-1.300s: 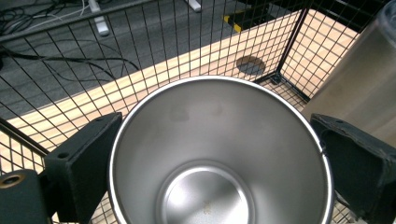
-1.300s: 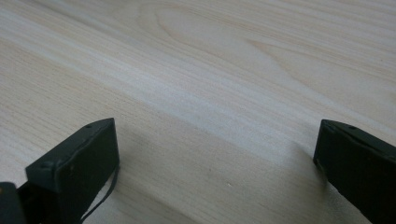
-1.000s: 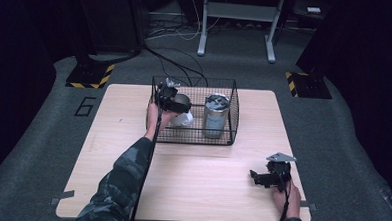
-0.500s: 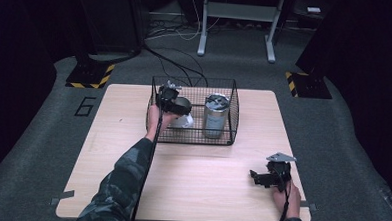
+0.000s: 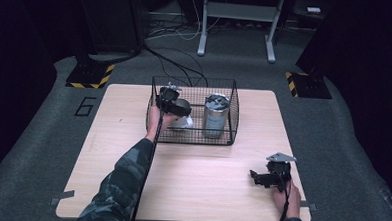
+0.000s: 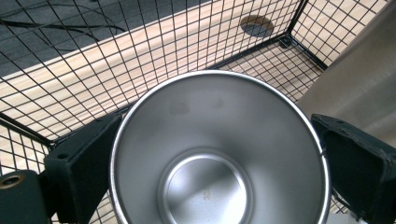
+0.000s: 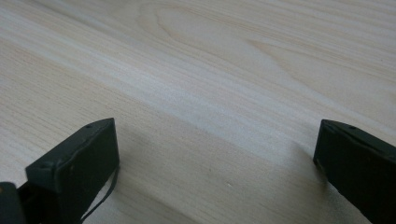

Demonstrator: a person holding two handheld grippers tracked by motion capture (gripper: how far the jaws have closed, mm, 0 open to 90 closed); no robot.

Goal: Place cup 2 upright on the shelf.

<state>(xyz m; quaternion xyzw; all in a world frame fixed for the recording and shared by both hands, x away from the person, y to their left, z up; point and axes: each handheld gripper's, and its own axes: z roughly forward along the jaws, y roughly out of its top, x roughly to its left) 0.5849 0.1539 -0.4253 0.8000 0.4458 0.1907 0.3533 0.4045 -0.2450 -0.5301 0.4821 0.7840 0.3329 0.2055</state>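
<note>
While gripped, one cup (image 6: 219, 154), one canister (image 5: 216, 115), one basket (image 5: 193, 135)

Camo sleeve (image 5: 123, 180) on left arm; black grippers w/ trailing cables, grey 3-cornered plate (image 5: 280, 157) on right.

Steel cup (image 6: 219, 154) cut off at the left gripper view's lower edge; tall can (image 6: 359, 88) beside it cropped at right; both left tongs tips hidden behind cup.
</note>
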